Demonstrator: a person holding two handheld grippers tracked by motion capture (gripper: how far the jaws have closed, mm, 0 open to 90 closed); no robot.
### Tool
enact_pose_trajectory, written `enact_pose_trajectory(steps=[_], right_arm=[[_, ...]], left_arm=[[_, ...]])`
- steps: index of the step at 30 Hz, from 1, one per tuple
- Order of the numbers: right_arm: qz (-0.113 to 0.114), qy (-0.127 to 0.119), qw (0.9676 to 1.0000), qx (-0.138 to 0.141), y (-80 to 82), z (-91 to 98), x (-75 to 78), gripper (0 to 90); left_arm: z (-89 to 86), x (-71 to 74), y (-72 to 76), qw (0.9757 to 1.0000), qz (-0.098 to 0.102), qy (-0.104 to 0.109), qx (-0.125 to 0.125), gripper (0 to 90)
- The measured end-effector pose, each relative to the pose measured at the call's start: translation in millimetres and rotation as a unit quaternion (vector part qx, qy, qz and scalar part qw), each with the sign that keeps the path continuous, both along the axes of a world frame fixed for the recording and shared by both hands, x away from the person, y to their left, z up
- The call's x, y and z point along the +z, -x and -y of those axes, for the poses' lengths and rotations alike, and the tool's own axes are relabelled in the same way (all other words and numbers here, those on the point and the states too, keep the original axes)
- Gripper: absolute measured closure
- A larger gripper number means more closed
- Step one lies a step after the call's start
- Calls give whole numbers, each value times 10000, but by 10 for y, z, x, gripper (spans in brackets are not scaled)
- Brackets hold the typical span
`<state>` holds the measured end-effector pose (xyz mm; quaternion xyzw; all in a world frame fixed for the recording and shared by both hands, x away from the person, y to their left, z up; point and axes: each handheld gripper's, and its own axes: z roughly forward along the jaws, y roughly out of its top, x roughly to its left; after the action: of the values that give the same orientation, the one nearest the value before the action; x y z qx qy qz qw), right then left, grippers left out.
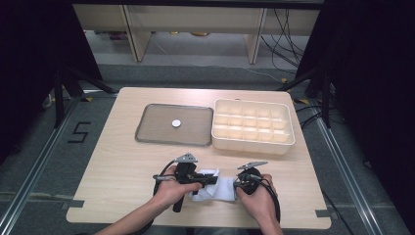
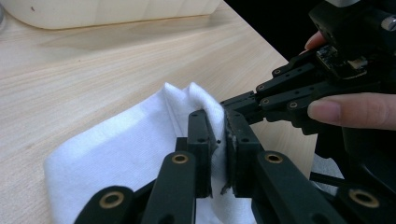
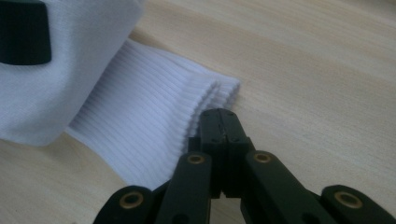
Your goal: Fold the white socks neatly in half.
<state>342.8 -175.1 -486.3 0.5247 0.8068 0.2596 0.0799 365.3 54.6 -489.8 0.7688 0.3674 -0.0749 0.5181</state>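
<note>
high view: a white sock (image 1: 215,188) lies on the wooden surface (image 1: 122,161) near its front edge, between the person's two hands. the left hand-held gripper (image 1: 208,179) comes in from the left and the right hand-held gripper (image 1: 237,184) from the right, each meeting one end of the sock. farther back on the surface lie a grey tray (image 1: 151,128) with a small white disc (image 1: 176,124) on it and, just to the tray's right, a cream compartment box (image 1: 254,142).

left gripper view: the jaws of the left hand-held gripper (image 2: 220,154) stand almost together, with a fold of the white sock (image 2: 135,149) pinched between the pads. the right hand-held gripper (image 2: 233,106) reaches in from the right, its tip touching the same raised fold; fingers (image 2: 355,109) of the person's right hand wrap its body.

right gripper view: the jaws of the right hand-held gripper (image 3: 226,122) are fully closed, pad against pad, with the tip at the edge of the ribbed cuff of the sock (image 3: 140,135). whether any cloth is caught between the pads cannot be told. the rest of the sock lies flat on the surface to the left.
</note>
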Motion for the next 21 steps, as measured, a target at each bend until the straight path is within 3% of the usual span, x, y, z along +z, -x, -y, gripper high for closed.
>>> enact_pose_trajectory(steps=[8, 10, 13, 16, 21], right_arm=[[38, -54, 9997, 219, -14, 1, -20, 900], [-11, 1, 9999, 148, -8, -10, -11, 900], [-70, -115, 9998, 125, -2, -29, -3, 900], [22, -76, 9998, 205, -11, -21, -15, 900], [-54, -87, 9998, 149, -9, -31, -8, 900]], left_arm=[[19, 1, 3, 10000, 62, -43, -16, 818], [27, 2, -1, 10000, 76, -31, -25, 818], [41, 5, -5, 9999, 103, -65, -25, 818], [48, 3, -5, 9999, 91, -70, -13, 818], [63, -1, -2, 9999, 104, -99, 11, 818]])
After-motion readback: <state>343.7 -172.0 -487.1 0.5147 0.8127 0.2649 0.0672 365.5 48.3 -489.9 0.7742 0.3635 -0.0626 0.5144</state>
